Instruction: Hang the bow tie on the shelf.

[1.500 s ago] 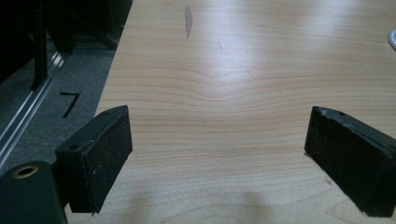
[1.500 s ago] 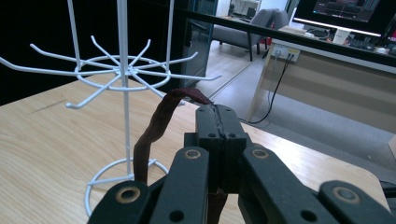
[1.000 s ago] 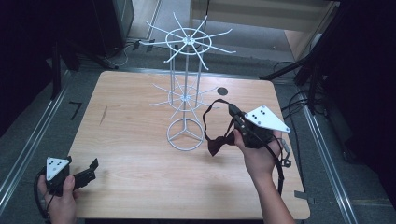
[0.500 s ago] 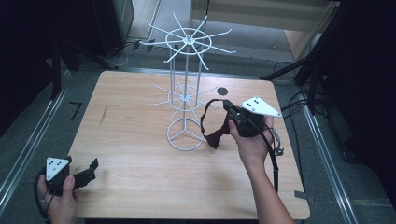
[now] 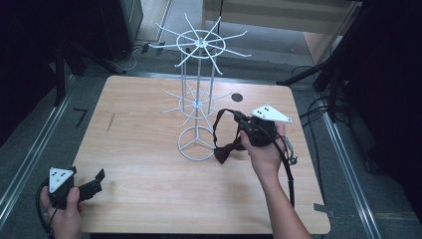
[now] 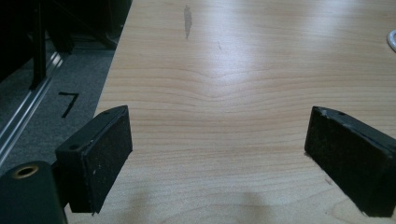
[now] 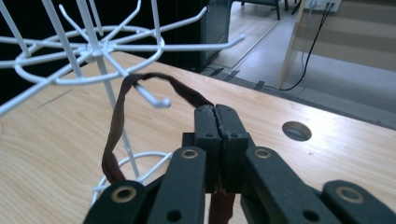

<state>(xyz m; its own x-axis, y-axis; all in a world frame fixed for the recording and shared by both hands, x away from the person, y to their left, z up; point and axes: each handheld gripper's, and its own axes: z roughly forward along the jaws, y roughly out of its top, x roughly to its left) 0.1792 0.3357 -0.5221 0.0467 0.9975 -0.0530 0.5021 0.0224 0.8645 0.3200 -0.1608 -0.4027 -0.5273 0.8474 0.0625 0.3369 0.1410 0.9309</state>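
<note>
The left gripper [image 5: 82, 186] rests at the near left corner of the worktop [image 5: 139, 144], where it was a second ago; its fingers [image 6: 100, 156] stand wide apart with only bare wood between them.

Further in, the right gripper [image 5: 238, 119] has come forward and down toward the rack [image 5: 199, 99] since the earlier frame, and the strap loop that hung well short of the wire arms now lies at them. Its fingers [image 7: 208, 135] are pressed together on the strap of the bow tie [image 5: 226, 152], with barely a slit between the pads. They have just eased open a trace, yet the strap stays pinched between them.

Just beyond the fingertips the strap [image 7: 119, 116] arches up and left, and a hooked arm [image 7: 152, 98] of the rack's lower ring pokes through the loop. Whether the strap rests on that arm I cannot tell. Below the fingers the dark red bow hangs beside the rack's base ring [image 5: 195, 143], lower than before and close over the worktop.

Past the fingers to the right, a round hole [image 7: 297, 130] sits in the worktop.
</note>
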